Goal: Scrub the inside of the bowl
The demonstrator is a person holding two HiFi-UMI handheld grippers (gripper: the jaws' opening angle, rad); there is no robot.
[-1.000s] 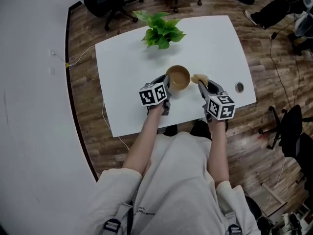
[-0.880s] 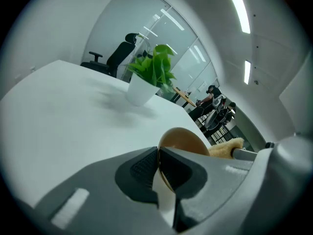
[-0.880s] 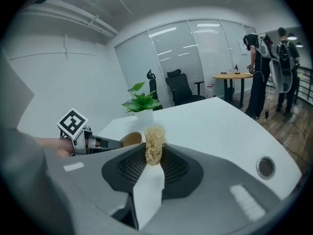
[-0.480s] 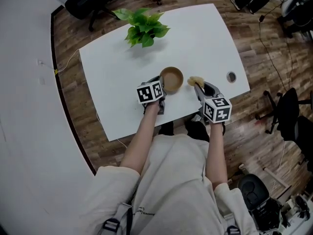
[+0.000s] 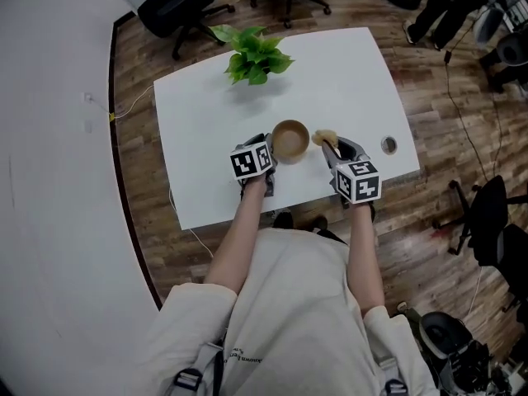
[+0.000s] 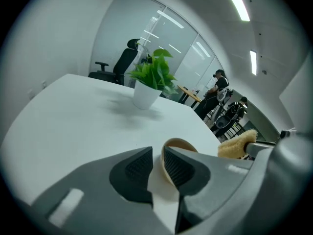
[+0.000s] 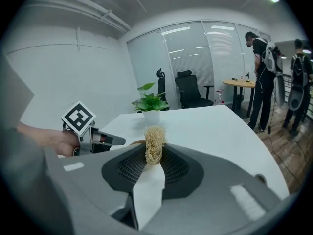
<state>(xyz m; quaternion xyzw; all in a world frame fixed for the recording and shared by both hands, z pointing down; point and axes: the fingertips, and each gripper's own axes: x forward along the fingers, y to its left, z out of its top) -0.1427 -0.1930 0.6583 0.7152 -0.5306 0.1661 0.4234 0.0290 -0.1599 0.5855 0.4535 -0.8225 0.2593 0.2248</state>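
Left gripper (image 6: 157,156) is clamped on the near wall of the tan bowl (image 5: 290,141), with the wall sandwiched between the two pads. The bowl sits on the white table (image 5: 355,81), toward the person's edge. In the left gripper view most of the bowl is hidden behind the jaws, and only the far rim pokes up, so you can't really see inside it. Right gripper (image 7: 154,153) is pinched tight on a straw-coloured scrubber (image 7: 153,143). The scrubber is just right of the bowl and outside it, though I can't tell if it touches the rim. From the right gripper view the bowl is only a thin sliver behind the scrubber. A potted plant (image 5: 252,54) stands well back, near the table's far edge.
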